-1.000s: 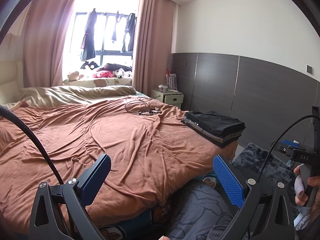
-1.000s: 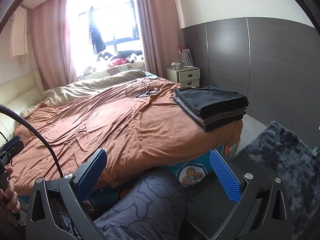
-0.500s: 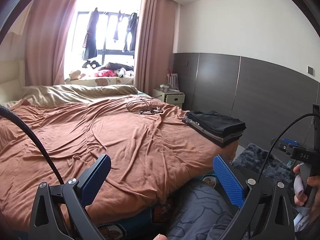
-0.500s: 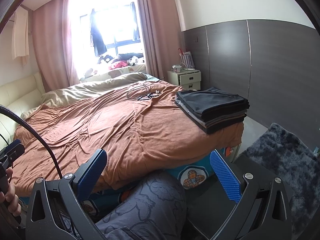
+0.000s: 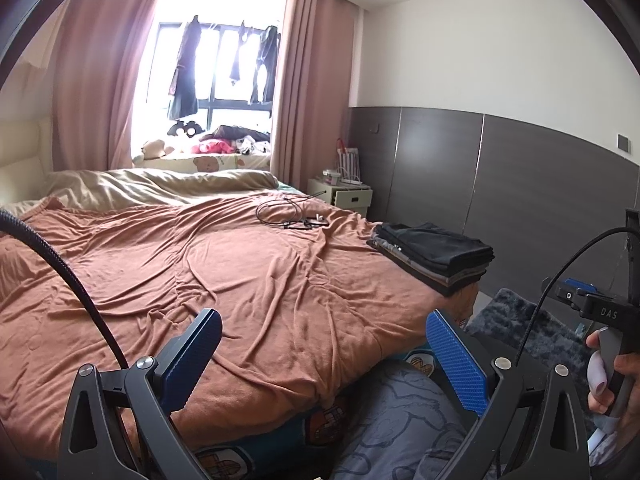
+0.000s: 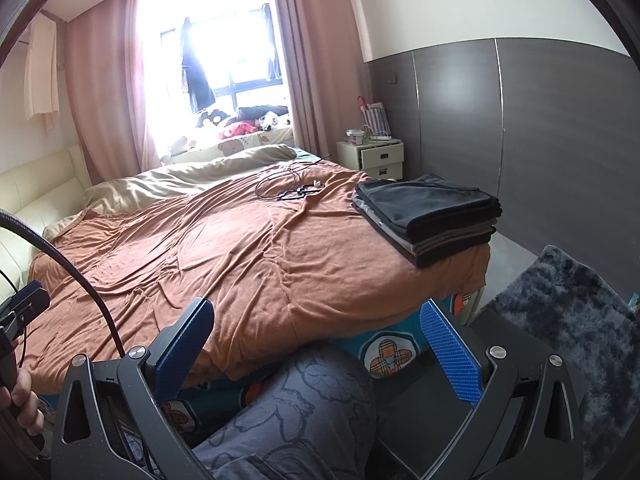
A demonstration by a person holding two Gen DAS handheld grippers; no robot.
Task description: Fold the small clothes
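A stack of folded dark clothes (image 5: 434,254) sits on the near right corner of the bed, also in the right wrist view (image 6: 430,214). My left gripper (image 5: 322,356) is open and empty, held off the bed's near edge, well short of the stack. My right gripper (image 6: 320,346) is open and empty, above the person's knee (image 6: 304,412), in front of the bed edge. No loose garment shows on the brown blanket (image 5: 224,276).
A black cable with earphones (image 5: 290,216) lies on the far part of the bed. A white nightstand (image 6: 378,158) stands by the dark wall panel. A dark shaggy rug (image 6: 576,320) lies on the floor to the right. A beige duvet (image 5: 152,188) lies by the window.
Both views have tilted up slightly, so the bed sits a little lower in frame. Both grippers stay open and empty.
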